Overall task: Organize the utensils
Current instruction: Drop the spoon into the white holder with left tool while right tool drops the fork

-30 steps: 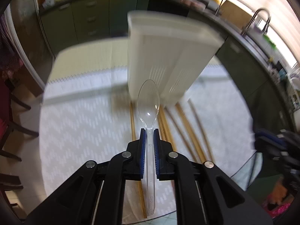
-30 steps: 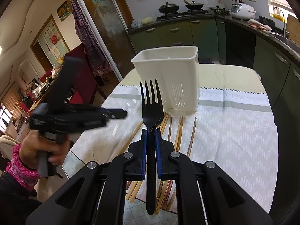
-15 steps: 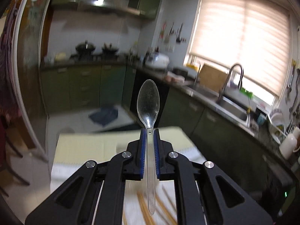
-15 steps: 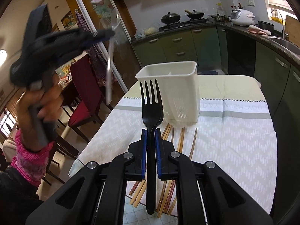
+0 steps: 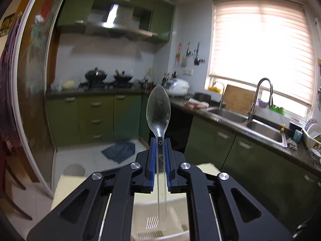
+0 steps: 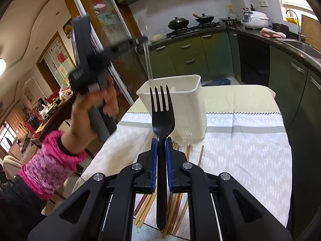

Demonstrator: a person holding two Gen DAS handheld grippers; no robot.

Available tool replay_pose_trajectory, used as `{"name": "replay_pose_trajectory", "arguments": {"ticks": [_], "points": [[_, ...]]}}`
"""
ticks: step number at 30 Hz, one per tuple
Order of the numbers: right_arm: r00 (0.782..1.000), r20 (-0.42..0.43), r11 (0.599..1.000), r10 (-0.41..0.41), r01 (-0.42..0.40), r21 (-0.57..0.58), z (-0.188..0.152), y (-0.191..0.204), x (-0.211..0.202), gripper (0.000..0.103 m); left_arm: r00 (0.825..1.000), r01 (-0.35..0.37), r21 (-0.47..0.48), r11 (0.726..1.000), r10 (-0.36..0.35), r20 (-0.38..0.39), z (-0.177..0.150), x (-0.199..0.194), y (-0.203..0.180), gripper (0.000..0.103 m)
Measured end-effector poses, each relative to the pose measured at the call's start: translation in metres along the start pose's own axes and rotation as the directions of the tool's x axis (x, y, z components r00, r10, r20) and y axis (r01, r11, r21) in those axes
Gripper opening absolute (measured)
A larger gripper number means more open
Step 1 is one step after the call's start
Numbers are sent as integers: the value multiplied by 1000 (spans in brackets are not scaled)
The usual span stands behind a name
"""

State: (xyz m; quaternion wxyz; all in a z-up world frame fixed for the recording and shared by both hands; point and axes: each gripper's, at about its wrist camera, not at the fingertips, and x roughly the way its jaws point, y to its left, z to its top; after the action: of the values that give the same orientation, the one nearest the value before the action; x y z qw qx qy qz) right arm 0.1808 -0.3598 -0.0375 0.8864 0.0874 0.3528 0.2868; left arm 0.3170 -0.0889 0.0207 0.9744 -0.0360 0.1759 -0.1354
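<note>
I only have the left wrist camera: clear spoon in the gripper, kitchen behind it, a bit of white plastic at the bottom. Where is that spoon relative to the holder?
Observer: From the right wrist view, the clear spoon hangs upright, its handle tip at the near left rim of the white utensil holder.
Operator: Is the other gripper carrying anything?
Observer: Yes, the right gripper is shut on a black fork, tines up.
Operator: What is left on the table?
Observer: Wooden chopsticks lie loose on the tablecloth in front of the holder.
Operator: Is the holder upright?
Observer: Yes, it stands upright on the cloth.
</note>
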Motion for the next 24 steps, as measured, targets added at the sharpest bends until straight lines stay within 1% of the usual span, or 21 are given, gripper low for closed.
{"name": "replay_pose_trajectory", "arguments": {"ticks": [5,7,9,12,15,18,19,20,21,24], "points": [[1000,21,1000,-7,7,-12,18,4,3,9,998,10,0,1000,-10,-57,-24,5,9,9],[999,45,1000,-10,11,-22,30,10,1,9,997,14,-4,1000,-14,-74,-30,4,14,17],[997,76,999,-14,16,-28,46,14,2,9,998,15,-1,1000,-15,-69,-33,1,17,32],[993,117,999,-19,22,-29,67,17,7,9,997,18,-1,1000,-18,-69,-37,-5,21,34],[983,182,1000,-22,26,-17,93,19,17,9,997,21,-35,999,-24,-67,-37,-18,31,34],[959,281,998,-46,54,-21,121,22,28,9,998,17,-56,998,-20,-61,-37,-37,42,35],[948,311,997,-65,77,-25,130,23,33,9,998,12,-54,998,-15,-63,-39,-43,44,36],[933,350,994,-86,102,-27,141,23,39,9,998,9,-51,999,-12,-65,-39,-48,46,39],[921,376,992,-101,120,-30,147,22,45,9,998,1,-44,999,-4,-68,-41,-56,49,42],[891,426,980,-159,194,-39,162,19,68,10,997,-15,-16,1000,14,-73,-48,-73,52,42]]}}
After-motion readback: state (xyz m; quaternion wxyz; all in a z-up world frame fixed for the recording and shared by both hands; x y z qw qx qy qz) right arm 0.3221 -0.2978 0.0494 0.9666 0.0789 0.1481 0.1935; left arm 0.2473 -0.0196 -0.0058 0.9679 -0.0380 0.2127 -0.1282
